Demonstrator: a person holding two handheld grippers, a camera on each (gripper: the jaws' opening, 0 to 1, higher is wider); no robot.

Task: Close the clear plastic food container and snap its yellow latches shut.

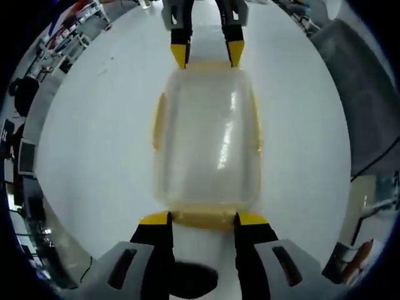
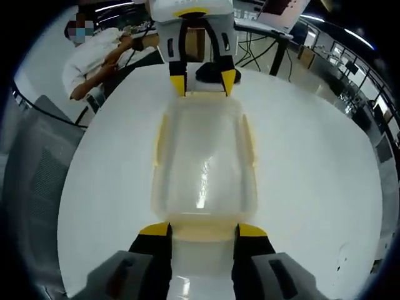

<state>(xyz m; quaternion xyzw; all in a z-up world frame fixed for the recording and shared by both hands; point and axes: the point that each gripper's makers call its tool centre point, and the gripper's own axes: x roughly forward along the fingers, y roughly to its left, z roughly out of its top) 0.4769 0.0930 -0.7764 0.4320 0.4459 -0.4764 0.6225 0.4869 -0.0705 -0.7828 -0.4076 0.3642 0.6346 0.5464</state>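
A clear plastic container (image 1: 206, 137) with its lid on lies lengthwise on the white round table (image 1: 94, 144). Yellow latches run along its long sides (image 1: 158, 122) and cap both short ends. My left gripper (image 1: 204, 217) is open, its yellow-tipped jaws standing either side of the near end latch (image 1: 203, 220). The right gripper (image 1: 207, 54) meets the far end the same way. In the right gripper view the container (image 2: 203, 156) stretches away from my open right gripper (image 2: 203, 230), whose jaws flank the near end latch (image 2: 203, 232); the left gripper (image 2: 203, 81) is at the opposite end.
A grey chair (image 2: 37, 169) stands by the table's edge, with another grey chair back (image 1: 350, 81) past the far side. A person (image 2: 94, 56) sits behind the table (image 2: 312, 175). Desks with a laptop (image 2: 281, 12) and cables ring the room.
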